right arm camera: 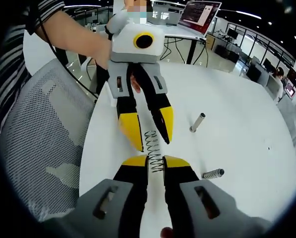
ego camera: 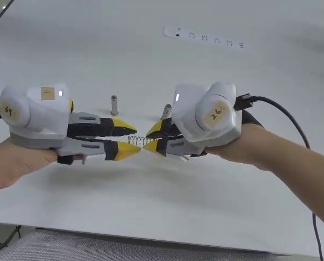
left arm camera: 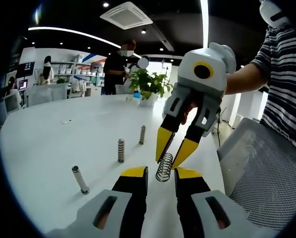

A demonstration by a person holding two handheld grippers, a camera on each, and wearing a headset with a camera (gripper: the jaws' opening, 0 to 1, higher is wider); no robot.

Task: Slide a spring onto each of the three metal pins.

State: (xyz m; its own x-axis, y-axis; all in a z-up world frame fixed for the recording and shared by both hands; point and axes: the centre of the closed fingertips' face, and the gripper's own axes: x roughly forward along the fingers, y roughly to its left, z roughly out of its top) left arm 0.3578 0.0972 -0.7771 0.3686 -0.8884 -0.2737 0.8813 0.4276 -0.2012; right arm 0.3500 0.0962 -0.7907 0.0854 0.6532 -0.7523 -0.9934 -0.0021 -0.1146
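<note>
A small metal spring point(ego camera: 136, 140) hangs level above the white table point(ego camera: 151, 206) between my two grippers. My right gripper point(ego camera: 145, 140) is shut on one end of the spring point(right arm camera: 153, 144). My left gripper point(ego camera: 138, 138) stands open, its yellow tips on either side of the spring's point(left arm camera: 164, 167) other end. Behind them stands a bare metal pin point(ego camera: 114, 105), and a pin that wears a spring point(ego camera: 166, 112) shows beside the right gripper. In the left gripper view there are a bare pin point(left arm camera: 80, 179) and two pins with springs point(left arm camera: 120, 149) point(left arm camera: 142, 134).
A white power strip point(ego camera: 205, 38) lies at the far side of the table. A black cable point(ego camera: 292, 119) runs from the right gripper along the person's arm. A grey mesh chair point(left arm camera: 257, 163) stands at the table's near edge. People stand far back in the room.
</note>
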